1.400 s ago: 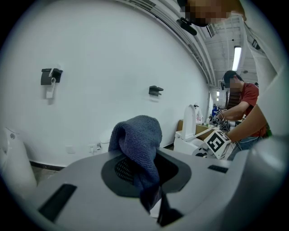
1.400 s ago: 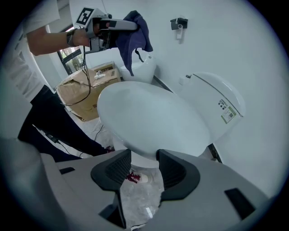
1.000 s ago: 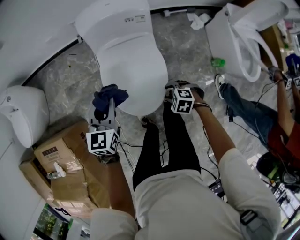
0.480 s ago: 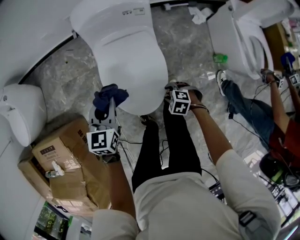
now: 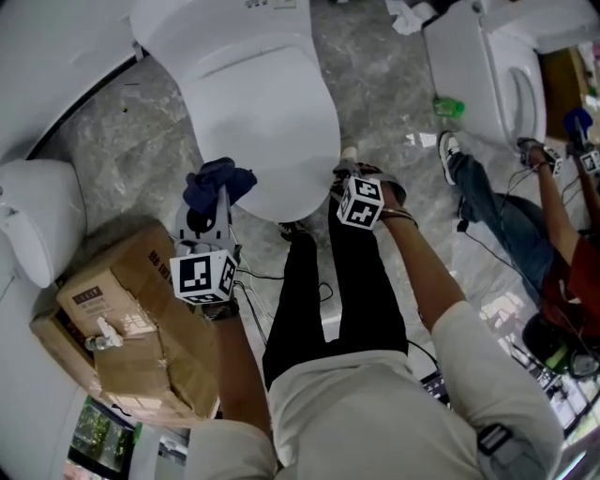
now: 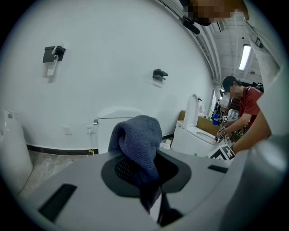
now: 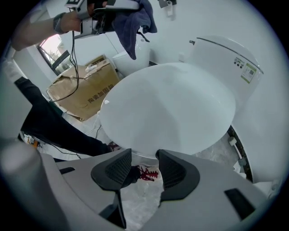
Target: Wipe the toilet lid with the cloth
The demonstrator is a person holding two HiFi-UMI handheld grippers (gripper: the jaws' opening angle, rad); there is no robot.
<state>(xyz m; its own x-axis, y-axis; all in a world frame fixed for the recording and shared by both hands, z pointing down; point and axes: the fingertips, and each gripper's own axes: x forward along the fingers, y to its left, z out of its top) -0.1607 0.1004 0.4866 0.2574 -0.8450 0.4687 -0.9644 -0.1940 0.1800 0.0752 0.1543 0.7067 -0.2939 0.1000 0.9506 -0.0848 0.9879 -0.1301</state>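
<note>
The left tongs [image 5: 215, 201] pinch a dark blue cloth [image 5: 219, 179], which hangs by the left front edge of the closed white toilet lid [image 5: 262, 122]; contact with the lid cannot be made out. The right tongs [image 7: 143, 165] are spread and empty, just at the lid's front rim.

The cloth [image 6: 137, 144] covers the pads of my left claw [image 6: 145, 173], so I can't see their gap. The toilet tank [image 5: 225, 23] runs off the head view's top edge; its label [image 7: 246, 70] print is unreadable.
</note>
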